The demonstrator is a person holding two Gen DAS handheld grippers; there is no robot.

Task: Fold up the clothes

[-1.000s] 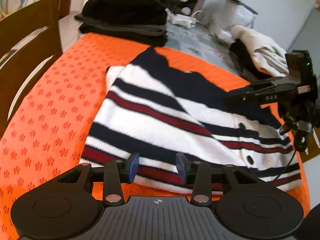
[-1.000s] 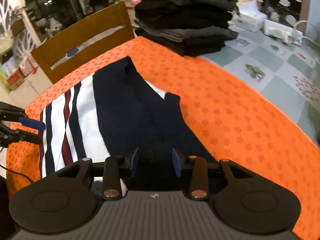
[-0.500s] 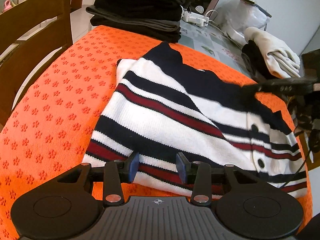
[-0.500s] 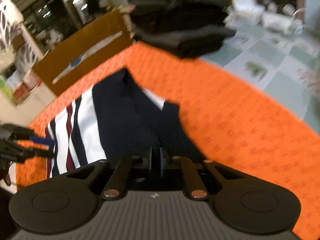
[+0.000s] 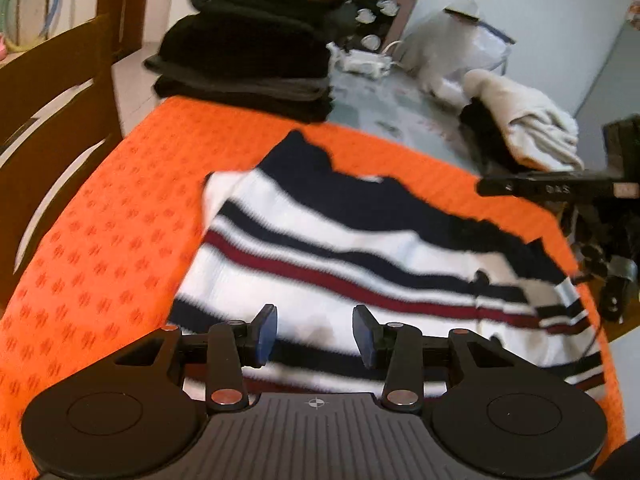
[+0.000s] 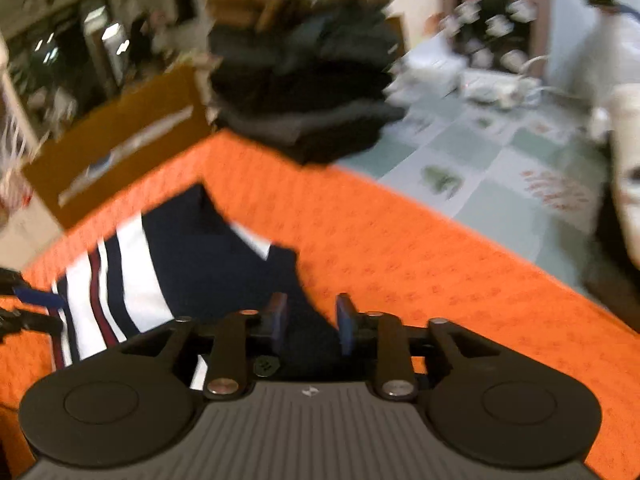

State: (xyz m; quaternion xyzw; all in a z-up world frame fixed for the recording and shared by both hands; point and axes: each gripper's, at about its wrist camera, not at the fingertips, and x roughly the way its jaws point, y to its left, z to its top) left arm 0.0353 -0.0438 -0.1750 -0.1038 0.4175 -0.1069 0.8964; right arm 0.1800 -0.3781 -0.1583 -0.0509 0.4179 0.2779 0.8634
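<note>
A white sweater point(image 5: 340, 256) with navy and red stripes lies flat on the orange cloth point(image 5: 100, 240). My left gripper point(image 5: 316, 334) is open just above the sweater's striped hem, with nothing between its fingers. In the right wrist view the sweater point(image 6: 200, 264) shows its navy part. My right gripper point(image 6: 311, 322) is open over that navy edge, holding nothing. The right gripper point(image 5: 552, 189) also shows at the sweater's far right side in the left wrist view. The left gripper point(image 6: 36, 300) appears at the left edge of the right wrist view. Both views are blurred.
A tall stack of dark folded clothes point(image 5: 248, 60) stands at the cloth's far edge. A cream garment point(image 5: 520, 120) lies on dark fabric at the back right. A white power strip point(image 5: 362, 62) sits on the tiled tabletop point(image 6: 480, 160). A wooden chair point(image 5: 48, 120) stands at the left.
My right gripper was shut half a second ago and is open again now. My left gripper stayed open and moved forward over the sweater's hem.
</note>
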